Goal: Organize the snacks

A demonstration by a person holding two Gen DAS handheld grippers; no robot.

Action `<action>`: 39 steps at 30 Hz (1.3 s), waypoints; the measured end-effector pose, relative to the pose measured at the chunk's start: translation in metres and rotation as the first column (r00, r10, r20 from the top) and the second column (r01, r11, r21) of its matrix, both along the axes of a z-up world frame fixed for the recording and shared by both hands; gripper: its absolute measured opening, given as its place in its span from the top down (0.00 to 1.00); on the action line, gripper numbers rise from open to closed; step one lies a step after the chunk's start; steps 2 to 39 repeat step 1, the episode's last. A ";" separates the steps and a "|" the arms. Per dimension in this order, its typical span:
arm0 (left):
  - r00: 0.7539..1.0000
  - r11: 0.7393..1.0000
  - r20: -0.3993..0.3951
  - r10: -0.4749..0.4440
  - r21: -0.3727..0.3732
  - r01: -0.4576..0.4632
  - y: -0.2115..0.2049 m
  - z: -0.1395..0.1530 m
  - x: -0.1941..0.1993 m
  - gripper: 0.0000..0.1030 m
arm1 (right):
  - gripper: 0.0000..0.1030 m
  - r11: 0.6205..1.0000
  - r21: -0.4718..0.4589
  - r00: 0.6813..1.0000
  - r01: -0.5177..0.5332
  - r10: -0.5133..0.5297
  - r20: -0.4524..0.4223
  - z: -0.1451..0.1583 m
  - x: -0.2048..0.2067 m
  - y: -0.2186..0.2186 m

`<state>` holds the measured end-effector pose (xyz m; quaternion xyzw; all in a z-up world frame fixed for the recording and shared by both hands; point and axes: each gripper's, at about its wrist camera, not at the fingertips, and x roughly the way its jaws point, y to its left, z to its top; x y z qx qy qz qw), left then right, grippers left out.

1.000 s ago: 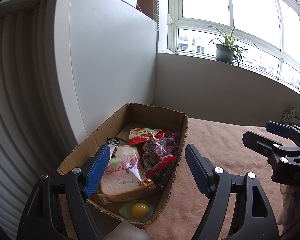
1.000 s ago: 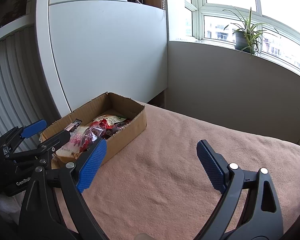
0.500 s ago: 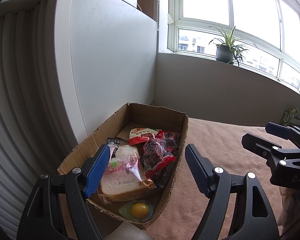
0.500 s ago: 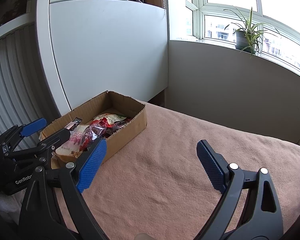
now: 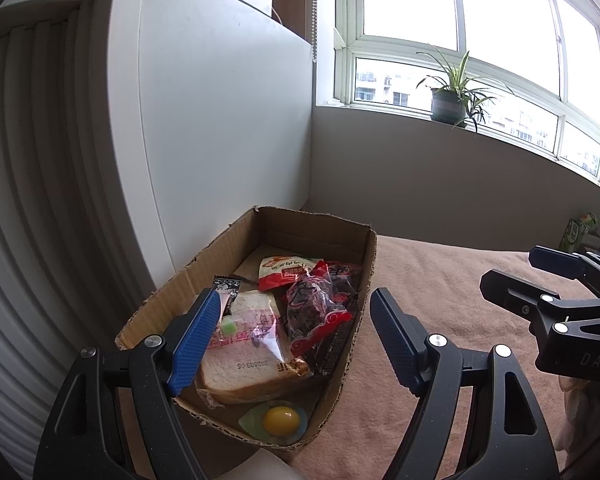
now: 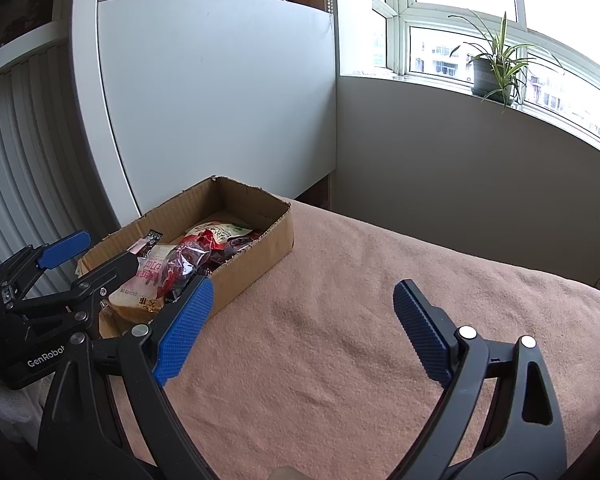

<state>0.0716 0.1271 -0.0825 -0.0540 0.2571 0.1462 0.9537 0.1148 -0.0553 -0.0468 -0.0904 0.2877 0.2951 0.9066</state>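
Left tool (image 5: 296, 344) wide open, empty, over snack box (image 5: 352, 344); right tool (image 6: 300, 330) wide open, empty.

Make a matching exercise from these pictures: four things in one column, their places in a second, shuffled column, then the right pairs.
Things
1. bagged bread slice
2. yellow jelly cup
3. potted plant
4. right gripper

Places
A. on the windowsill
B. at the near end of the cardboard box, in front of the bread
C. open, above the bare pink cloth
D. in the box, left of the red-trimmed bag of dark snacks

Pairs: 1-D, 2-B, 3-A, 4-C
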 end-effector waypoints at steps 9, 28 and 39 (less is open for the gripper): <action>1.000 1.000 0.000 0.000 -0.001 0.000 0.000 0.000 0.000 0.25 | 0.09 1.000 0.001 1.000 0.002 -0.002 0.000 0.000 0.000 0.000; 1.000 1.000 0.000 0.000 -0.001 0.000 0.000 0.000 0.000 0.25 | 0.09 1.000 0.001 1.000 0.002 -0.002 0.000 0.000 0.000 0.000; 1.000 1.000 0.000 0.000 -0.001 0.000 0.000 0.000 0.000 0.25 | 0.09 1.000 0.001 1.000 0.002 -0.002 0.000 0.000 0.000 0.000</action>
